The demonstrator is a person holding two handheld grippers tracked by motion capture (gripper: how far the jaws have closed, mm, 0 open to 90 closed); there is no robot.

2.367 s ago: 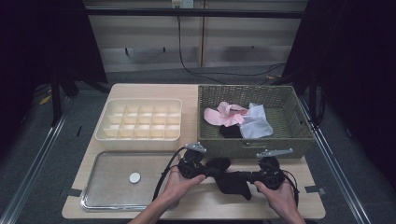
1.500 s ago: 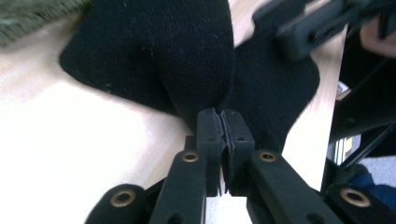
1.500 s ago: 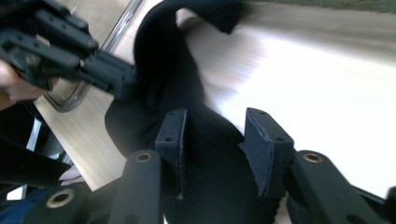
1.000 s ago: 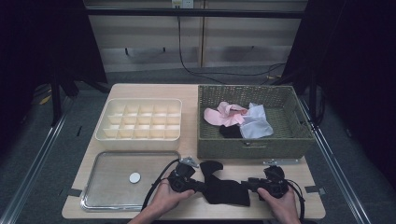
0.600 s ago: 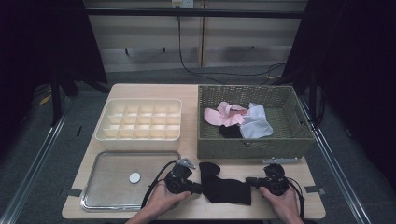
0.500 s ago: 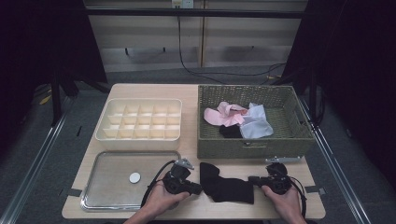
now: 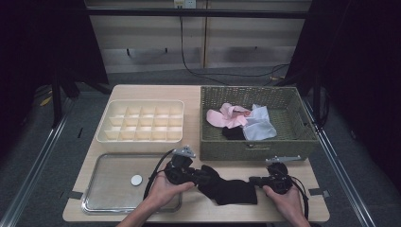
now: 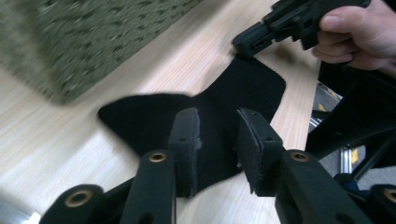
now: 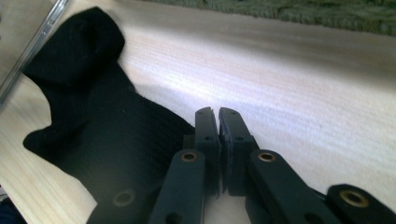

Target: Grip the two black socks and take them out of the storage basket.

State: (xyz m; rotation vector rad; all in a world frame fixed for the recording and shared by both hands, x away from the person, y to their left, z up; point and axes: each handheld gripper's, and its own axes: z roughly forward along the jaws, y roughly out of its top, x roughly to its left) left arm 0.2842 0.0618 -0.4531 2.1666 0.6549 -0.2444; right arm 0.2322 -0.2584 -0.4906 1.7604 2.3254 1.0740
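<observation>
A black sock point(image 7: 229, 189) lies flat on the wooden table between my two grippers. My left gripper point(image 7: 203, 175) hovers just over its left end. In the left gripper view the left gripper point(image 8: 219, 114) has just been opening its jaws, and they stand apart above the sock point(image 8: 224, 93) without pressing it. My right gripper point(image 7: 251, 180) rests at the sock's right edge. In the right gripper view the right gripper point(image 9: 215, 111) is shut, its tips over bare wood, and the sock point(image 9: 107, 126) reaches up to its left jaw.
A green wicker basket point(image 7: 255, 149) behind the sock holds pink, white and black cloth pieces. A cream compartment box point(image 7: 142, 120) stands at the back left. A metal tray point(image 7: 108, 198) at the front left carries a small white disc point(image 7: 136, 179).
The sock, earlier held stretched between both grippers, now lies flat on the table. The left jaws have opened off it and lifted slightly. The right gripper has shut at the sock's edge.
</observation>
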